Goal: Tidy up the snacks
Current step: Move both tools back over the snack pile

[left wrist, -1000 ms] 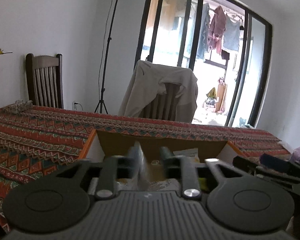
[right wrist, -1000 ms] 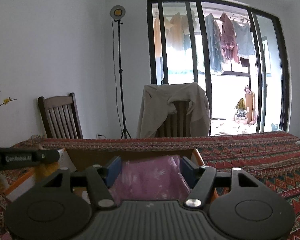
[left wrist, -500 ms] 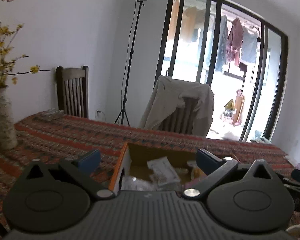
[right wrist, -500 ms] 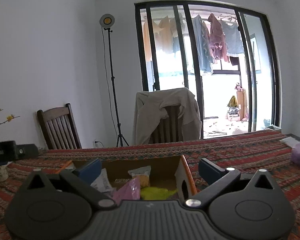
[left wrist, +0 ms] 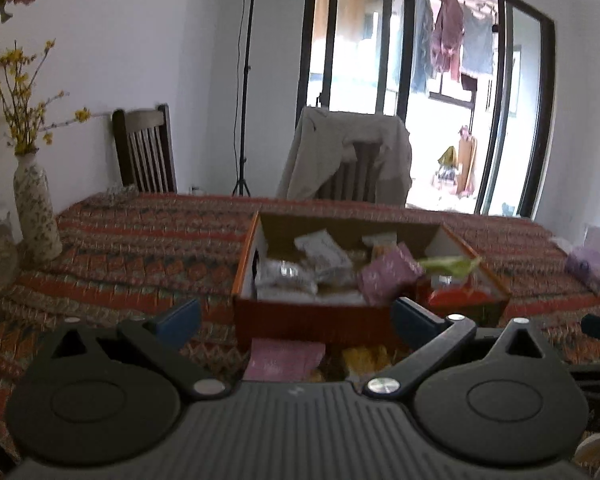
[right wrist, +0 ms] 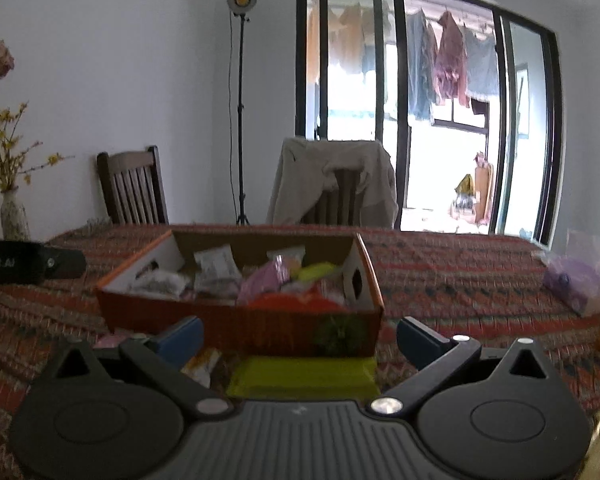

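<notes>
An orange cardboard box point(left wrist: 312, 316) point(right wrist: 236, 326) stands on the patterned tablecloth, holding several snack packets, among them a pink one point(left wrist: 386, 278) point(right wrist: 262, 282) and a green one point(left wrist: 448, 266) point(right wrist: 316, 270). My left gripper point(left wrist: 296, 320) is open and empty, back from the box's near wall. In front of that wall lie a pink packet point(left wrist: 282, 360) and a yellow one point(left wrist: 364, 358). My right gripper point(right wrist: 300, 334) is open and empty too, above a lime-green packet point(right wrist: 300, 376) lying before the box.
A flowered vase point(left wrist: 34, 212) point(right wrist: 14, 216) stands at the table's left. A purple plastic bag point(left wrist: 590, 264) point(right wrist: 580, 284) lies at the right. Two chairs point(left wrist: 146, 152) point(left wrist: 352, 168) and a lamp stand point(left wrist: 244, 80) are behind the table. The left gripper's body point(right wrist: 24, 262) shows at the right view's left edge.
Both grippers opened, letting go of packets into the box, and drew back from it. The whole box and packets lying in front of it have come into view.
</notes>
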A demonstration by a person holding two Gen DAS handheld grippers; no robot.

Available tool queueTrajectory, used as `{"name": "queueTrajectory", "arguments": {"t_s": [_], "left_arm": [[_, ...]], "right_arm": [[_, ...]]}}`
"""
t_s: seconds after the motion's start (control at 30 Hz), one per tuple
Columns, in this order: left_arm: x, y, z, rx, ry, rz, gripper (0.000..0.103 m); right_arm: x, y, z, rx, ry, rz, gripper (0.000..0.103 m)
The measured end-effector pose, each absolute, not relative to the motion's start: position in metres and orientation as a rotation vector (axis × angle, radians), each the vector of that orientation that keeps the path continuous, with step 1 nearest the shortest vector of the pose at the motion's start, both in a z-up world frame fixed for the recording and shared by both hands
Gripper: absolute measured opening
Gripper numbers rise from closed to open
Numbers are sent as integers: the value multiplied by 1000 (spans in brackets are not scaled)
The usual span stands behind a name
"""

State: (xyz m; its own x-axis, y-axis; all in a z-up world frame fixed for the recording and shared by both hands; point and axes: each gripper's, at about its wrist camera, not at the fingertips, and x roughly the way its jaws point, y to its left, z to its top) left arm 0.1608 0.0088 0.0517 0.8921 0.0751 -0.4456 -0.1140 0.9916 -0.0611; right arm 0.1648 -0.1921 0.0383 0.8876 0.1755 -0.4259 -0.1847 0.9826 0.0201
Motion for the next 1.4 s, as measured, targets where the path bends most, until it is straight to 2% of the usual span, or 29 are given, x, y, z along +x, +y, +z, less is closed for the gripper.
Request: {"name": "queueTrajectory", "arguments": {"t_s": [0.47, 1.0, 1.4], "left_arm": [[121, 6, 19, -105, 505, 82, 103], [113, -8, 3, -76, 465, 35, 103], [115, 15, -7, -96, 483, 68, 103]], "right_arm": [[113, -219, 10, 2, 512, 172, 103], [116, -203, 2, -21, 482, 224, 103], [115, -221, 0, 35, 448, 244, 103]]}}
